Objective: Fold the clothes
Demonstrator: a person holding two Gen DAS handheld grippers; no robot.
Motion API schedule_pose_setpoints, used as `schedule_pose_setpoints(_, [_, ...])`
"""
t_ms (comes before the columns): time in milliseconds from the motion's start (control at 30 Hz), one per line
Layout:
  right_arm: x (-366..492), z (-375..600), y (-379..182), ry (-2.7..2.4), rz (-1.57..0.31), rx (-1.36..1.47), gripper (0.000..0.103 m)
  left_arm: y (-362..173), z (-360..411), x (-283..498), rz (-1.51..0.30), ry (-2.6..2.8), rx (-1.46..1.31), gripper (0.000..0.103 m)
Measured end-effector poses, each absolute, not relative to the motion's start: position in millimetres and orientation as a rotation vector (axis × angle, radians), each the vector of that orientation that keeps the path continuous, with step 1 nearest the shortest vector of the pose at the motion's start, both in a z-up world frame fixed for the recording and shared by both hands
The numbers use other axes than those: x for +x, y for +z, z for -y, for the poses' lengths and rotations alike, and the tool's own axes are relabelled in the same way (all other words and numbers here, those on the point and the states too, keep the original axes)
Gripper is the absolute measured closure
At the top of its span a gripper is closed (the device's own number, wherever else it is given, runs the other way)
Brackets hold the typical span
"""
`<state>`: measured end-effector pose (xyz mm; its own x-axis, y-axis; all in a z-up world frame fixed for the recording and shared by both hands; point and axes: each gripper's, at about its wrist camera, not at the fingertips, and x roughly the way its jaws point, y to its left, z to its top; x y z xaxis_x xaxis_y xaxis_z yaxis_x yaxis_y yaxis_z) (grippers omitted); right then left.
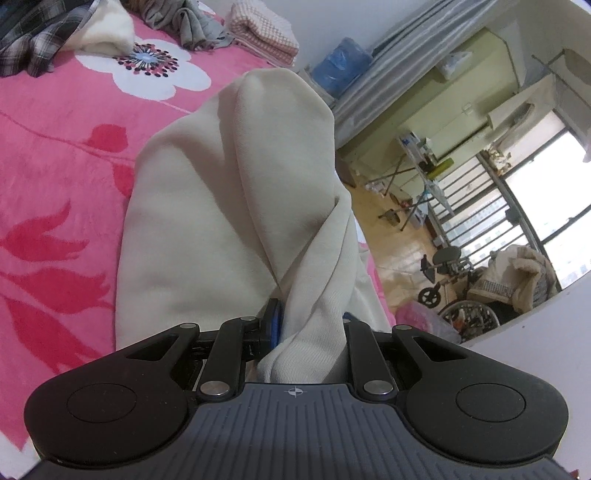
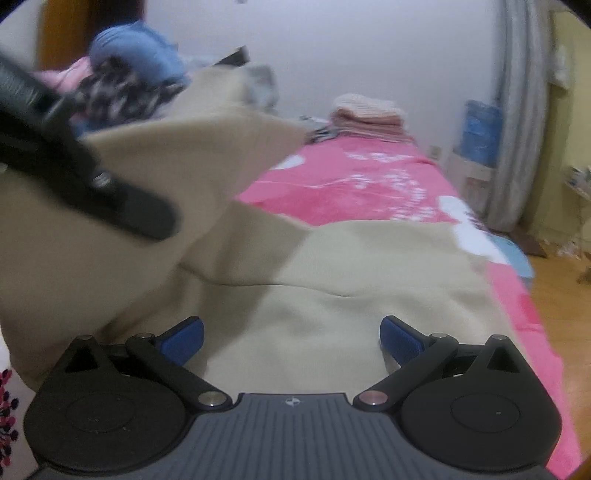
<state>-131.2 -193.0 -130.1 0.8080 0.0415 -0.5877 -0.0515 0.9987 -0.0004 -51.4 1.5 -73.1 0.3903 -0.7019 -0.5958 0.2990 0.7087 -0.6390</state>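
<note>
A cream garment [image 1: 229, 206] lies on the pink flowered blanket [image 1: 55, 155] and rises in a twisted fold to my left gripper [image 1: 310, 328], which is shut on a bunch of its cloth. In the right wrist view the same cream garment [image 2: 332, 280] spreads flat over the bed, with one part lifted at the left. My right gripper [image 2: 291, 339] hovers just above the flat cloth, its blue pads [image 2: 184, 338] wide apart and nothing between them. The left gripper's black body [image 2: 92, 184] crosses the upper left of that view, blurred.
A folded pink-checked stack [image 1: 264, 35] sits at the far end of the bed, with a grey garment [image 1: 184, 22], a plaid one [image 1: 37, 37] and a white fleece [image 1: 107, 33] heaped nearby. The bed edge drops to a wooden floor [image 2: 565, 302] on the right.
</note>
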Motion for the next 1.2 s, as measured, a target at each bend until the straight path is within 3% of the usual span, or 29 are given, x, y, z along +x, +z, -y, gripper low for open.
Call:
schedule_pose_setpoints(300, [-136, 268, -110, 0.106, -0.607, 0.467, 0.0, -78, 11, -52, -0.992, -0.667, -0.405, 0.086])
schedule_pose_setpoints(533, [-128, 289, -131, 0.208, -0.669, 0.791, 0.0, -89, 18, -53, -1.016, -0.666, -0.35, 0.077])
schedule_pose_setpoints(900, [-128, 289, -140, 0.244, -0.687, 0.853, 0.0, -86, 23, -59, -1.02, -0.69, -0.344, 0.055])
schedule_pose_setpoints(1067, [-128, 289, -140, 0.245, -0.685, 0.862, 0.0, -84, 25, -61, -1.038, -0.708, -0.364, 0.037])
schedule_pose_setpoints(1200, [-128, 291, -141, 0.246, -0.682, 0.877, 0.0, -84, 25, -61, -1.043, -0.719, -0.361, 0.033])
